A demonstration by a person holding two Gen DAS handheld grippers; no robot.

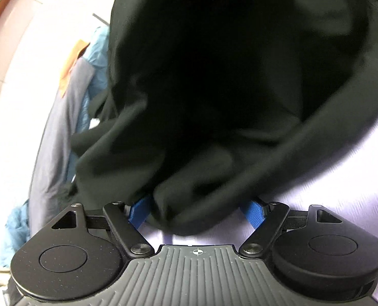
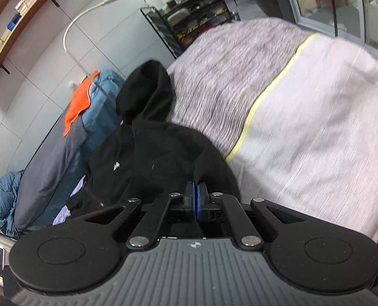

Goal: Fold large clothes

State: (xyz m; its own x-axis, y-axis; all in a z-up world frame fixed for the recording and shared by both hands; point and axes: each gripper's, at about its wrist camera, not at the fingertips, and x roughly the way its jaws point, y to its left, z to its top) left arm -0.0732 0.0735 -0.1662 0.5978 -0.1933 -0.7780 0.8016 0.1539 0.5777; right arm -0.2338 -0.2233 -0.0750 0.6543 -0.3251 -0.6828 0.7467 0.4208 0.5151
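While looking along the left gripper (image 1: 196,204), noting both blue fingers (image 1: 138,211) standing wide apart. Seeing a thick bunch of the black hoodie (image 1: 214,76) filling the gap between them and spreading ahead of the tool across most of the view. Finding the fingertips buried under cloth; unable to tell whether the pads are pressing on the bunch or only standing beside it. Seeing pale lilac bed cover (image 1: 354,178) to the right of this gripper and under it. Noting grey bedding (image 1: 61,127) off to its left, past the hoodie's edge.

Turning to the right gripper (image 2: 196,188): reading the jaws as fully closed, blue pads lying face to face. Seeing the hoodie heaped directly ahead of the tips and to their left, its hood rising farther ahead. Noting black fabric meeting the closed tips; unable to tell whether a fold is caught between the pads. Seeing a yellow stripe (image 2: 265,97) running across the bed cover, ahead and right of this tool. Noting a blue quilt (image 2: 104,107) with an orange cloth (image 2: 79,104) ahead-left, beyond the hoodie.
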